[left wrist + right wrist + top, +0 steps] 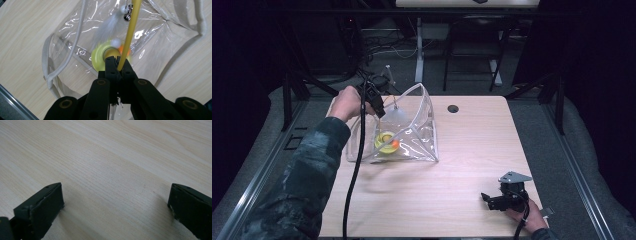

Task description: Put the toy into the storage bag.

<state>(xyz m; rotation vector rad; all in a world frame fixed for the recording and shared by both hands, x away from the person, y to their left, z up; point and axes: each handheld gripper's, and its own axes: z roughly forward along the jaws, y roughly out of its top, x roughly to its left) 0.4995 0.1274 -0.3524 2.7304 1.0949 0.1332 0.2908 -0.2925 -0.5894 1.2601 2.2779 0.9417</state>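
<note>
A dim room with desk legs and loose cables on the floor lies behind the pale wooden worktop [452,165]. Toward its far left stands a clear plastic bag [412,135], its mouth gaping upward and its white-edged rim [75,40] sagging to one side; the opening is wide, presumably so things can be lowered straight in. At the bottom of the bag lies a yellow ring toy [100,58] with an orange ball [395,144] against it.

The left gripper [117,62] hangs over that opening, its jaws pinched tight on a thin yellow wand [131,30], gripped low on the stick so the rest of it points down into the bag. A white feather tuft [107,25] and a small bell [127,17] hang near the stick inside the plastic; whether they are fixed to the wand or lie loose is hard to tell, since glare and folds in the plastic break up the outlines and the top of the stick is cut off by the frame.

The right gripper [507,196] rests on the worktop at the near right corner, well apart from the bag, its jaws spread wide with bare wood between them, seemingly parked while the other hand works.
</note>
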